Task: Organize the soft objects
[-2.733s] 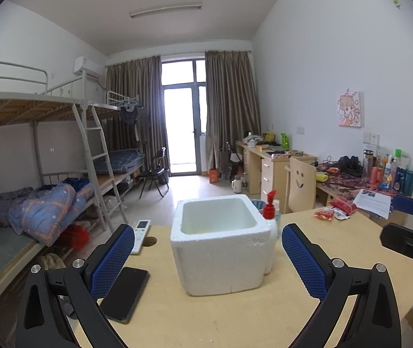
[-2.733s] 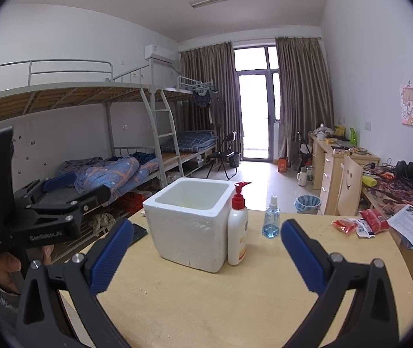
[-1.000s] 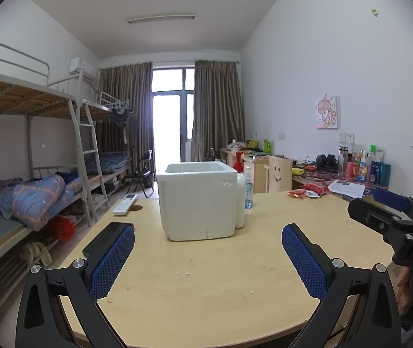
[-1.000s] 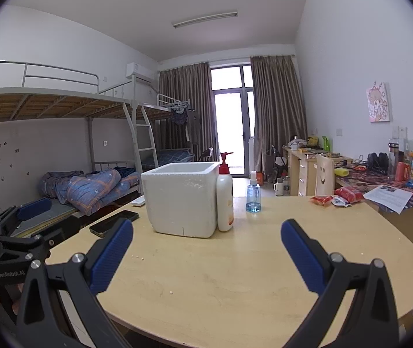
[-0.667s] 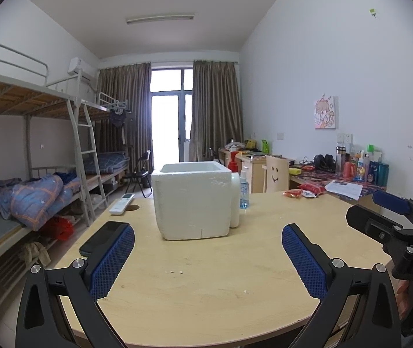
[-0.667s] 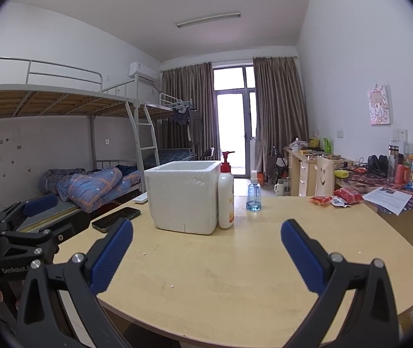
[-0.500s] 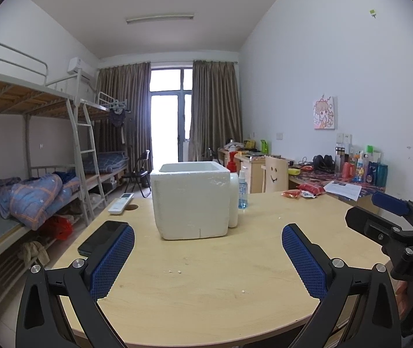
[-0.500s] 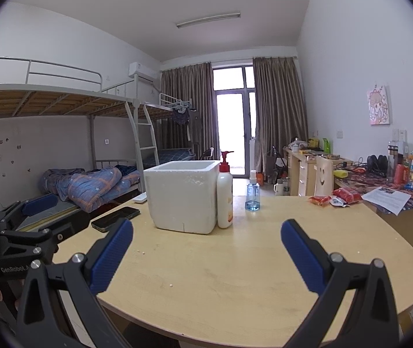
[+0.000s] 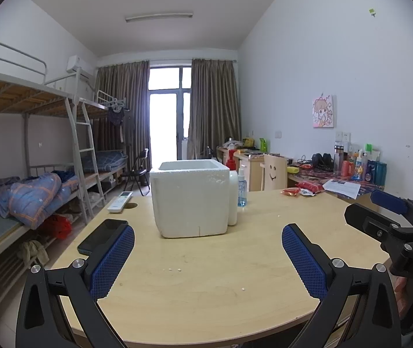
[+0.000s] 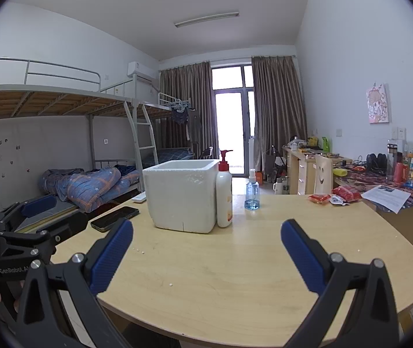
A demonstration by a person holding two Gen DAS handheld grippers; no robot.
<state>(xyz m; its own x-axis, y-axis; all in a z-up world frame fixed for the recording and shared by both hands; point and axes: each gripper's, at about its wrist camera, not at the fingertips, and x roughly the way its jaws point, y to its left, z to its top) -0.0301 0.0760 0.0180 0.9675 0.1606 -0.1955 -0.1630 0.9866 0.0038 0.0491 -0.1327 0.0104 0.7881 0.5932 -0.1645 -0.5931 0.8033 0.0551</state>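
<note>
My left gripper [image 9: 207, 250] and right gripper [image 10: 206, 246], fingers apart and empty, hover over the counter [image 9: 206, 261], facing the foam box [image 9: 190, 197] for loading.

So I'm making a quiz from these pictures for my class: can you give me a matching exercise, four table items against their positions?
Things:
1. foam box
2. pump bottle
3. spray bottle
4. phone

Places:
A. standing alone, right of the pump bottle
B. lying flat near the table's left edge
C. middle of the table, open top
D. tight against the box's right side

Pairs: 1-C, 2-D, 3-A, 4-B
</note>
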